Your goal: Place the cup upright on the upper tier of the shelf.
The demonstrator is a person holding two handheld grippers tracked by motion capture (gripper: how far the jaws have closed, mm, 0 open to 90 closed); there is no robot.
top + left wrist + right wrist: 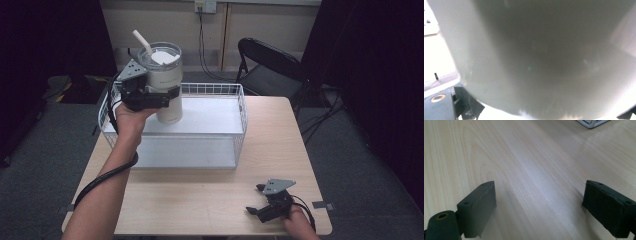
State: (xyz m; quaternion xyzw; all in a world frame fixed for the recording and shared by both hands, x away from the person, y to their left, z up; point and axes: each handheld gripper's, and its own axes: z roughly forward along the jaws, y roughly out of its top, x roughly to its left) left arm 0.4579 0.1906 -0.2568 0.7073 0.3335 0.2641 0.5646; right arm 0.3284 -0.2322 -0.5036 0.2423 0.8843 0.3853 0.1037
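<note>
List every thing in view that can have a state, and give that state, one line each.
Tumbler: lid on, straw in, upright, held above the basket.
Wire basket: on the table, nothing resting in it.
Left gripper: jaws shut on the tumbler's body.
Right gripper: jaws open, holding nothing, low over the table.
Folding chair: unfolded, nobody in it.

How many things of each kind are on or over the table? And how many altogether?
Tumbler with a straw, held over the basket: 1
White wire basket: 1
Hand-held grippers: 2, the left hand-held gripper and the right hand-held gripper
Total: 4
</note>
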